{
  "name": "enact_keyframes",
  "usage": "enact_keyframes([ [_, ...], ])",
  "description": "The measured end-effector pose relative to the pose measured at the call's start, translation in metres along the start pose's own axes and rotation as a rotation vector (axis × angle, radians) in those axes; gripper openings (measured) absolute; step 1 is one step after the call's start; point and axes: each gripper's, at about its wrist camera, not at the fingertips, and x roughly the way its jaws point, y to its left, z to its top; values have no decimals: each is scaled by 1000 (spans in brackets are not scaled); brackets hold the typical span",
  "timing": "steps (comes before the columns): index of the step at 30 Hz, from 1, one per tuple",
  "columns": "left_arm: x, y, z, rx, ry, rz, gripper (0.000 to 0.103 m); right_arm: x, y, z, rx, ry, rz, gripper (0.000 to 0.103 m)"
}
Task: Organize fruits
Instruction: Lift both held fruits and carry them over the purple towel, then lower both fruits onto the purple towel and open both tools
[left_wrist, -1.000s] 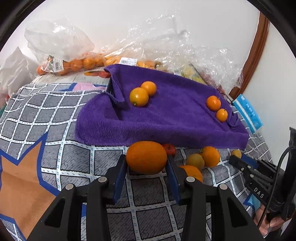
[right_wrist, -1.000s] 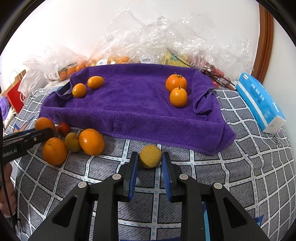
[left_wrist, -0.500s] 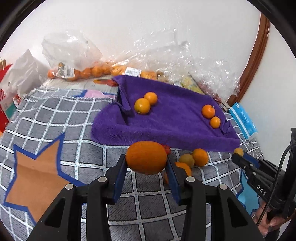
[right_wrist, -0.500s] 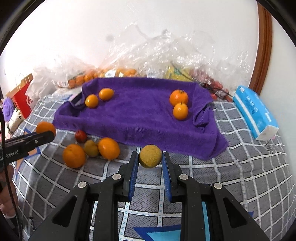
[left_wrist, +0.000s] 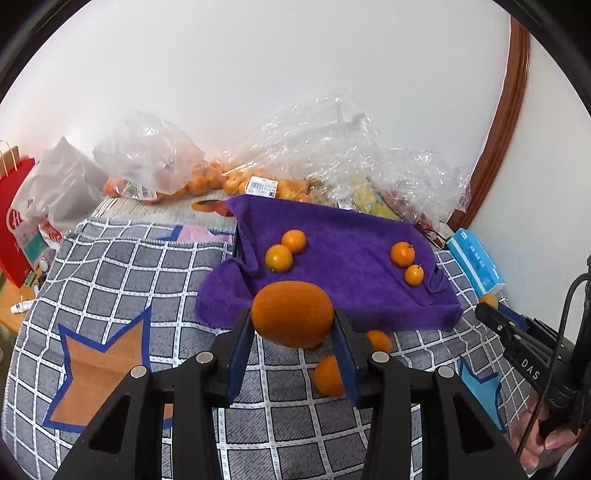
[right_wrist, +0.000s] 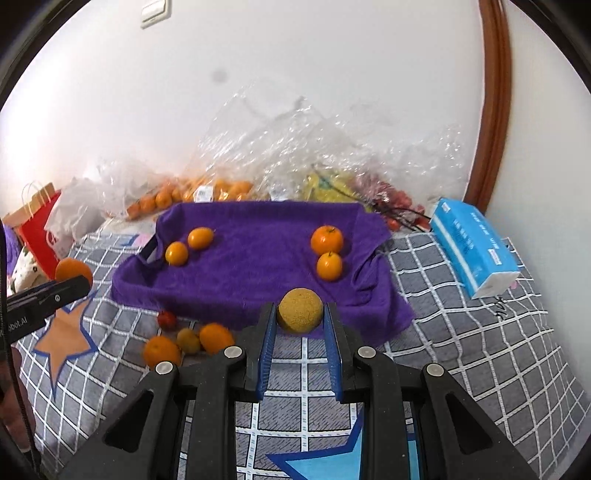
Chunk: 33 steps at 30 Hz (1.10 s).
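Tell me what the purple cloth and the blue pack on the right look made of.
Purple cloth: soft terry or microfibre towelling, judging by its fuzzy matte pile and limp folds. Blue pack: thin glossy plastic film, probably around paper tissues, given its printed sheen and white end.

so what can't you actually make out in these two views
- Left wrist view: the loose fruit on the blanket is mostly hidden behind the held orange and left gripper.
- Both views: fruit in the plastic bags is blurred by crinkled film.
- Right wrist view: the red bag is cut off at the edge.
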Motion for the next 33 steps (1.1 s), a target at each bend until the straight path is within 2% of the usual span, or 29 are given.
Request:
enact_keyframes([
  [11, 12, -6, 17, -8, -5, -18, 40, 2, -7, 28, 29, -39, -9, 26],
  [26, 52, -1, 46, -37, -14, -5, 40, 42, -14, 59, 21, -30, -26, 26],
  [33, 78, 9, 44, -49, 7, 13, 40, 68, -21, 55, 19, -7, -12, 26],
])
